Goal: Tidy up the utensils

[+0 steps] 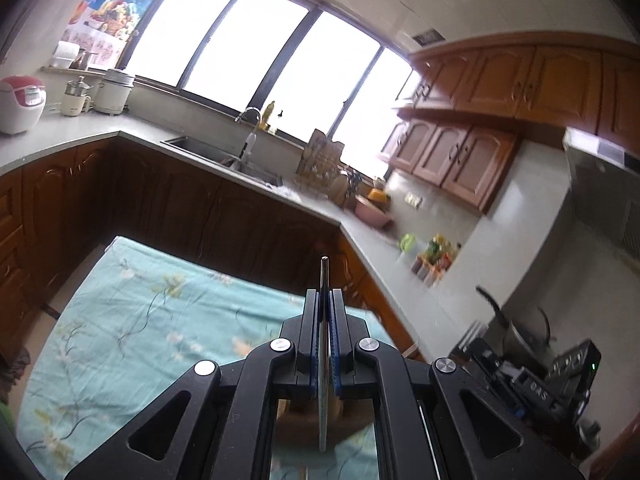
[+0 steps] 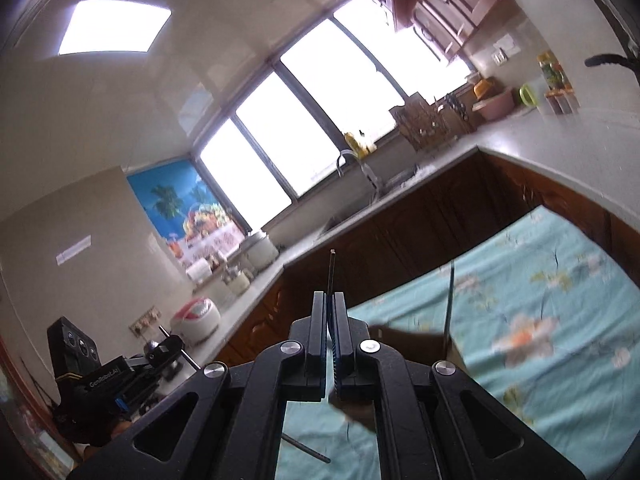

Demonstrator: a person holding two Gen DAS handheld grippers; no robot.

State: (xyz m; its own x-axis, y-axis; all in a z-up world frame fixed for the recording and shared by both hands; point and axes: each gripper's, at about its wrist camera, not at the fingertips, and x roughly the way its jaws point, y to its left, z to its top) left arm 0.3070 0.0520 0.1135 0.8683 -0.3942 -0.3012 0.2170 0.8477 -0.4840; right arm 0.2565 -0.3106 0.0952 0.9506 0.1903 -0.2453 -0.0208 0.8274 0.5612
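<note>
I have a thin metal utensil pinched edge-on in the left gripper, its jaws pressed tight on it with the tip poking out past them. The right gripper is the same: jaws pressed together on another slim utensil handle, which sticks out ahead of them toward the middle of the frame.

Both are raised above the desk with its light-blue flowered cloth, so I judge we are mid-carry: two pieces picked up, neither set down. Which kind of utensil each one is I cannot tell from these edge-on views.

The right view gives me what the left does not: a brown holder right of the jaws, low in the frame, with one thin upright piece already standing in it, and another thin rod lying at the bottom left of centre. So some sorting looks done and at least one piece remains.

The left view shows only a brown blur beneath the jaws, plus the other gripper's body at lower right.
</note>
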